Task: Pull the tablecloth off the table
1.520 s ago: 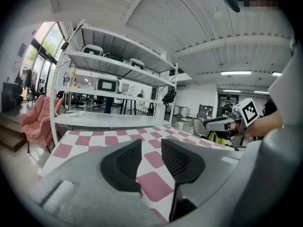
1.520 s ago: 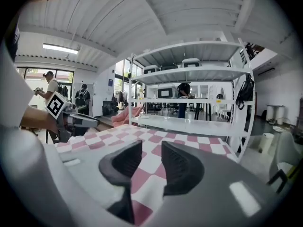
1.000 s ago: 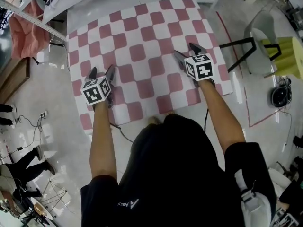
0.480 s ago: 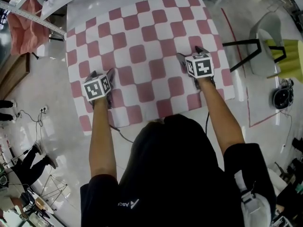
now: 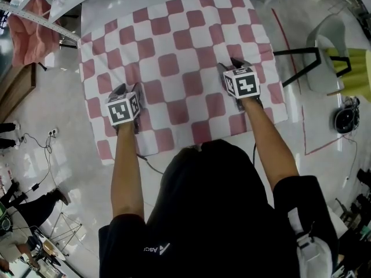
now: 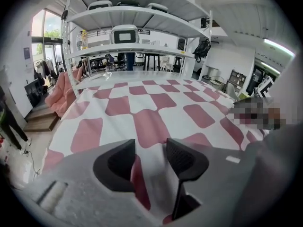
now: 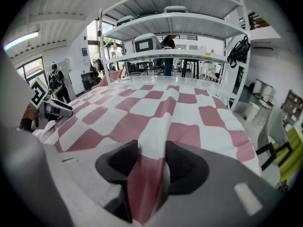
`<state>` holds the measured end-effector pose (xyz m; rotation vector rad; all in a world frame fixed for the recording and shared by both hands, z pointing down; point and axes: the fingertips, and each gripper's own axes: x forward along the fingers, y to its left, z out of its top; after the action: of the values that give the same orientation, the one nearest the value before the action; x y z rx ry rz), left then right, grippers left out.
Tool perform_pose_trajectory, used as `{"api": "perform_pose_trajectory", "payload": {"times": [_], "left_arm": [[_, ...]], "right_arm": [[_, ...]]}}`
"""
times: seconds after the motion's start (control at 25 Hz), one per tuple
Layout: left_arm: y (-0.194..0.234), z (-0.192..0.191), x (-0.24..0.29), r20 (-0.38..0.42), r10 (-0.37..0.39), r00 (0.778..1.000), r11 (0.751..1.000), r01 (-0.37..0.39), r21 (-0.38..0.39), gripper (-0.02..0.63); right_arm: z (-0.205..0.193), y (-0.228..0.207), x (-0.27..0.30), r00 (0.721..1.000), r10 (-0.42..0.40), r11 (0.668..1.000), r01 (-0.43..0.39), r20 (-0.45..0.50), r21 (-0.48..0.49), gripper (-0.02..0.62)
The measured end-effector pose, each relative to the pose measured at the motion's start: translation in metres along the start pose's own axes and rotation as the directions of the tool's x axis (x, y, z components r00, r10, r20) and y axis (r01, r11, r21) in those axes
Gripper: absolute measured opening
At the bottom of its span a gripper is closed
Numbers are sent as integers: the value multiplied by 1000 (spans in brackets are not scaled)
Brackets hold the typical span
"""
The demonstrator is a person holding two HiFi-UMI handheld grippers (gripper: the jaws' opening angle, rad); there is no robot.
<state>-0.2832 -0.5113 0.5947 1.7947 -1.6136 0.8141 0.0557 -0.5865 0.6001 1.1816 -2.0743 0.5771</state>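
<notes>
A pink-and-white checked tablecloth (image 5: 174, 62) covers the table. Both grippers rest on its near part, jaws pointing away from me. My left gripper (image 5: 127, 89) is near the left edge and my right gripper (image 5: 229, 65) near the right edge. In the left gripper view the jaws (image 6: 150, 150) are closing, with a raised fold of the tablecloth (image 6: 156, 103) pinched between the pads. In the right gripper view the jaws (image 7: 151, 157) are also closing, and a ridge of the tablecloth (image 7: 156, 108) runs up between the pads.
A chair (image 5: 324, 51) and a yellow-green seat (image 5: 356, 62) stand to the right of the table. A white shelf rack (image 6: 128, 18) rises beyond the far edge, with pink fabric (image 5: 26, 33) to its left. People (image 5: 23, 207) and cables occupy the floor at left.
Both pairs of jaws stood wider earlier and have narrowed onto the cloth. The cloth now bunches up between the pads of each gripper.
</notes>
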Motion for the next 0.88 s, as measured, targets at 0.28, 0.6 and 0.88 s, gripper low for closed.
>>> {"api": "perform_pose_trajectory", "payload": {"times": [0.28, 0.6, 0.88], "left_arm": [[-6, 3, -2, 20, -1, 1000, 1000, 1, 6, 110], [-11, 0, -5, 27, 18, 999, 1000, -18, 9, 11], [-19, -1, -23, 101, -51, 994, 996, 59, -74, 9]], "right_arm": [[2, 13, 0, 1000, -10, 1000, 10, -7, 1, 40], [-1, 30, -4, 999, 41, 999, -41, 7, 7, 6], [5, 49, -33, 984, 127, 988, -137, 124, 76, 6]]}}
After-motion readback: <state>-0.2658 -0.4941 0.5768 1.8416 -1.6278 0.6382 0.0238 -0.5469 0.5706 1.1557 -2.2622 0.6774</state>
